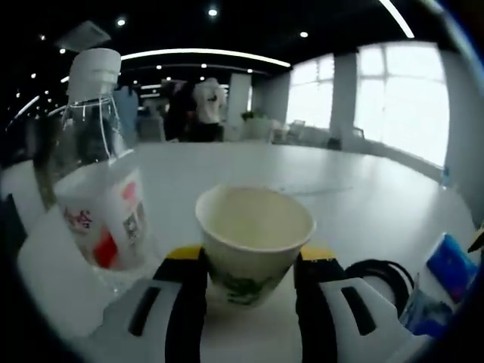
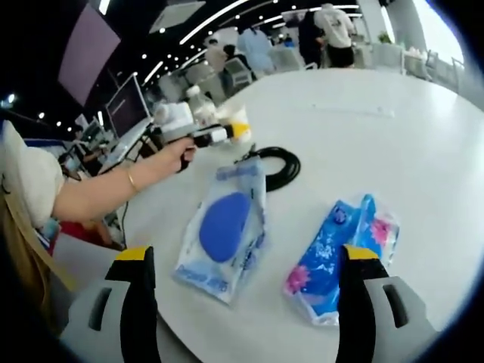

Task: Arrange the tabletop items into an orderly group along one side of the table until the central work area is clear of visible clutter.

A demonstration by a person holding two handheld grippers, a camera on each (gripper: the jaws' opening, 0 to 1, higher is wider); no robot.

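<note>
A white paper cup (image 1: 253, 238) with a green print stands between the jaws of my left gripper (image 1: 252, 261), which is shut on its lower sides. Just left of it is a clear water bottle (image 1: 98, 181) with a white cap and a red-and-white label. In the right gripper view, the left gripper (image 2: 215, 134) holds the cup (image 2: 239, 121) next to the bottle (image 2: 198, 102) at the table's far left side. My right gripper (image 2: 248, 257) is open above a clear bag with a blue round pad (image 2: 223, 227) and a blue tissue pack (image 2: 340, 253).
A black coiled cable (image 2: 276, 166) lies past the bag, and also shows as the cable (image 1: 382, 272) right of the cup. The white round table (image 2: 393, 128) stretches far. A person's forearm (image 2: 113, 189) reaches in from the left. People stand at the back.
</note>
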